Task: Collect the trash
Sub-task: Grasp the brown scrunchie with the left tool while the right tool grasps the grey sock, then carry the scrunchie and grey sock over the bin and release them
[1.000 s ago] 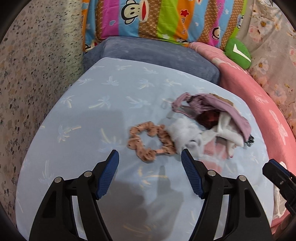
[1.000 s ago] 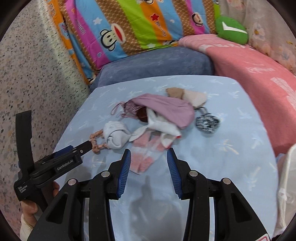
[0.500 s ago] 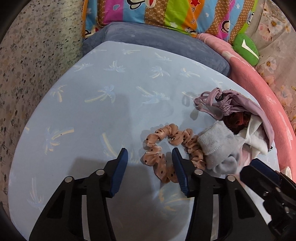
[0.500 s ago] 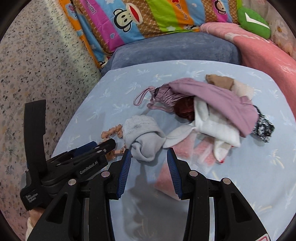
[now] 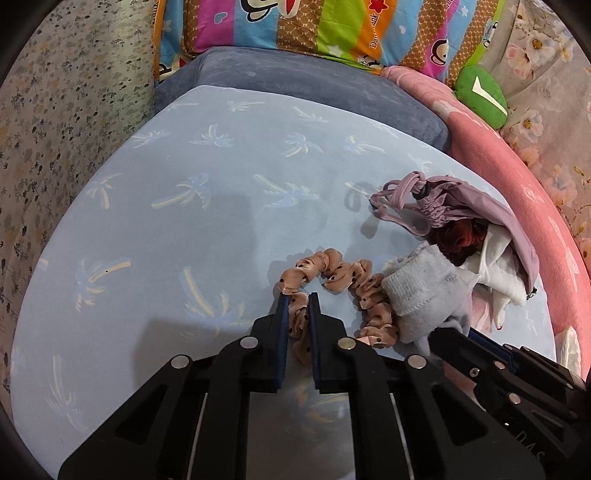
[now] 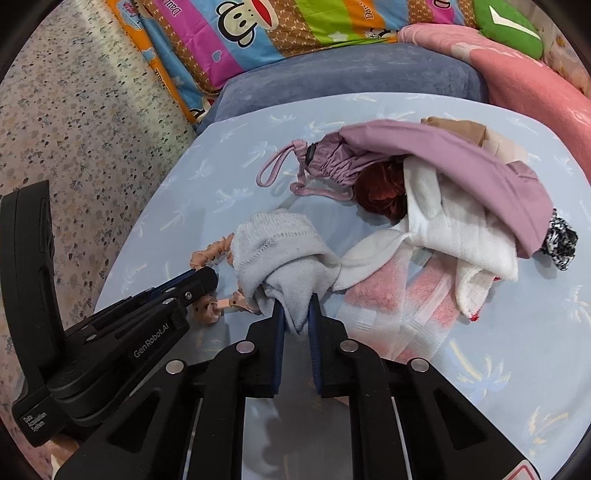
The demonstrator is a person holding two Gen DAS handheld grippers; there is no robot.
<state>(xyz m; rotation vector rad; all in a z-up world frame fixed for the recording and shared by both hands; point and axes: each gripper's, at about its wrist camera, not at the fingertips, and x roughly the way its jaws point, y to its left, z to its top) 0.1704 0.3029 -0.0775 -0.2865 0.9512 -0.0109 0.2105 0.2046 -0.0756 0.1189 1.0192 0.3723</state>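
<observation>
A tan dotted scrunchie (image 5: 343,277) lies on the light blue palm-print bed sheet (image 5: 166,229). My left gripper (image 5: 296,299) is shut on the scrunchie's near loop. A pale grey sock (image 6: 280,251) lies over the scrunchie's right end, and my right gripper (image 6: 295,301) is shut on the sock's near end. The sock also shows in the left wrist view (image 5: 421,291). Behind it is a heap: a lilac drawstring bag (image 6: 424,155), a dark red scrunchie (image 6: 380,192), a white sock (image 6: 450,225), pink-and-white socks (image 6: 399,306) and a black-white scrunchie (image 6: 561,240).
A grey-blue pillow (image 5: 306,85) and a striped cartoon-monkey cushion (image 5: 332,26) stand at the bed's far end. A pink blanket (image 5: 517,177) runs along the right, with a green cushion (image 5: 480,96) behind. A speckled wall (image 5: 66,129) bounds the left. The left gripper's body (image 6: 110,332) sits beside my right one.
Both grippers moved forward and down and closed: the left on the tan scrunchie, the right on the grey sock. A second ago both were open above the sheet.
</observation>
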